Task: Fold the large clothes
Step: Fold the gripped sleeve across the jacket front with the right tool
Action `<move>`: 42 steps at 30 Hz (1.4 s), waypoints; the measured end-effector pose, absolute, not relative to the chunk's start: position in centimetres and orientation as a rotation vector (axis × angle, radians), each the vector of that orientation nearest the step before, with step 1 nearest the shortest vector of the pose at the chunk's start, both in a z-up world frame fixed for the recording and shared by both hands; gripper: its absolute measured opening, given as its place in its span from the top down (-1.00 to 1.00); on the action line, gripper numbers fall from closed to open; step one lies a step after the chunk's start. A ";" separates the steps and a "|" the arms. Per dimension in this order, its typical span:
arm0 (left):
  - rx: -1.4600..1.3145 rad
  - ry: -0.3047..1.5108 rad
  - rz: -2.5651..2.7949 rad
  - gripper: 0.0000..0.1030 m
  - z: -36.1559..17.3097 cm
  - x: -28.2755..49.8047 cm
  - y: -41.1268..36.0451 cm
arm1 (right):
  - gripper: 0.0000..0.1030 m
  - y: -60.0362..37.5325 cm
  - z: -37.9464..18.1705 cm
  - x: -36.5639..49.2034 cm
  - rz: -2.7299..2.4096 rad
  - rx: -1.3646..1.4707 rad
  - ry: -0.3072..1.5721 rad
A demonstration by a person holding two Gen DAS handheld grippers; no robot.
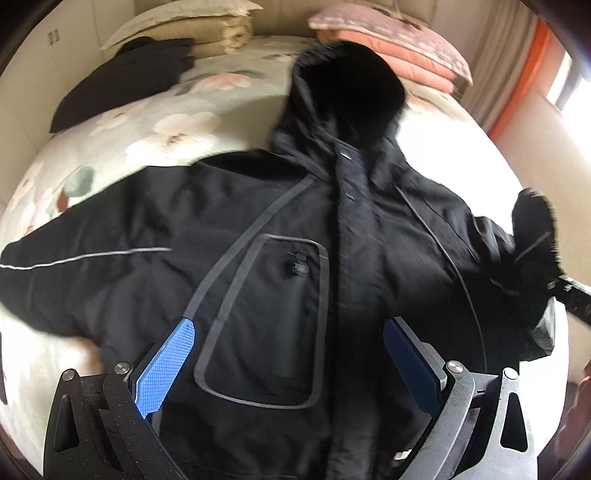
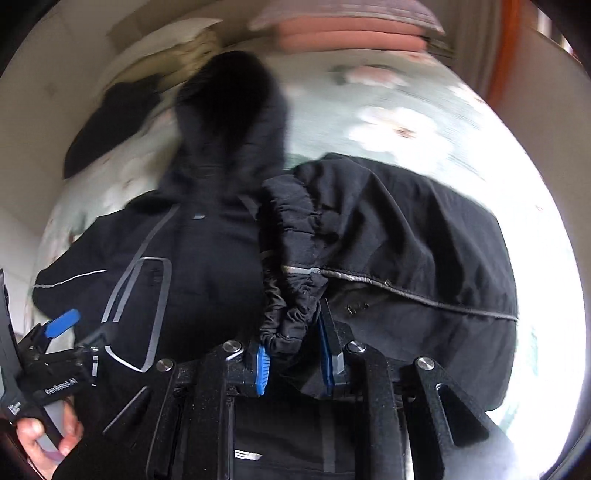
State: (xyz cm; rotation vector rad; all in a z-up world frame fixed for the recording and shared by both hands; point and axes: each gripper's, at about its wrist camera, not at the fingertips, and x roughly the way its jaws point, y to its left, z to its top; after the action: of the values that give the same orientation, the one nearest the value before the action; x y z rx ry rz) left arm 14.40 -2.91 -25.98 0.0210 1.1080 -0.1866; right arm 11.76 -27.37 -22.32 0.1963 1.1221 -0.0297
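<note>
A black hooded jacket (image 1: 280, 236) with grey reflective trim lies front-up on a floral bedspread (image 1: 147, 129), hood toward the pillows. My left gripper (image 1: 288, 343) hangs open above the jacket's chest pocket (image 1: 266, 317), its blue pads apart and holding nothing. My right gripper (image 2: 295, 354) is shut on the elastic cuff (image 2: 288, 317) of the jacket's right sleeve (image 2: 406, 251), which is lifted and bunched over the jacket's body. In the left wrist view the raised sleeve (image 1: 532, 240) shows at the far right. The left gripper (image 2: 62, 325) also appears at the left of the right wrist view, held by a hand (image 2: 40, 439).
A dark folded garment (image 1: 122, 85) lies at the bed's far left. Beige pillows (image 1: 195, 26) and pink folded bedding (image 1: 391, 44) are stacked at the head. An orange curtain (image 1: 524, 77) and a bright window stand on the right. Bare bedspread (image 2: 406, 122) shows right of the hood.
</note>
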 end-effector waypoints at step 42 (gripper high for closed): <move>-0.132 1.366 -0.560 -0.34 -35.1 21.0 -10.6 | -0.08 -35.7 -31.9 11.5 -0.235 0.105 1.292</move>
State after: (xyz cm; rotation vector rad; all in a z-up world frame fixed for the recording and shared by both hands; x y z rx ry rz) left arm 21.00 -10.65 -35.07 -0.1323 1.3656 -0.5600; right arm 11.52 -35.74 -31.86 0.1048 1.2922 -0.2353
